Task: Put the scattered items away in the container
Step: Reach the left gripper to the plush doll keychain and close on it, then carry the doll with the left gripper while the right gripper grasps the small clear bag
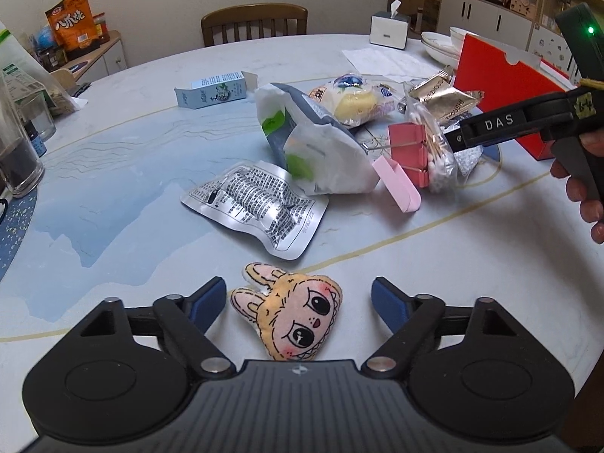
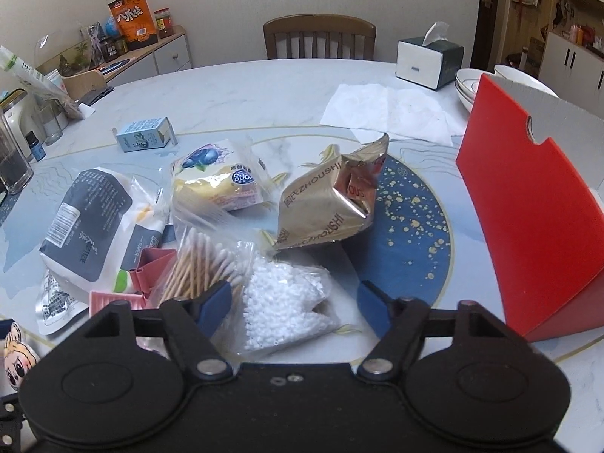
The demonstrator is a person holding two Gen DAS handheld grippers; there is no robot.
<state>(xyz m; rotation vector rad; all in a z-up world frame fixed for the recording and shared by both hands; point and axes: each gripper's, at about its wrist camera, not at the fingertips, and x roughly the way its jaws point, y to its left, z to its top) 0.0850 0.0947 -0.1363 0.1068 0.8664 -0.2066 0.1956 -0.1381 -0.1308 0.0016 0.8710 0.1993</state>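
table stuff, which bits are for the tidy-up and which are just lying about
For the job: red container, plush face, bead bag, cotton swabs, gold snack bag, bread pack.

Just about: tissue box, bowls, chair.

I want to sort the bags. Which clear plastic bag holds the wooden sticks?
The bag of cotton swabs, just left of the bag of white beads. It shows wooden sticks with white tips; the other holds only small white beads.

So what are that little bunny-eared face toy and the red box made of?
The face toy looks like stuffed fabric: matte, puffy, with printed features and stitched edges. The red box seems to be cardboard: flat stiff panels, smooth red outside, a pale cut edge with a thumb notch.
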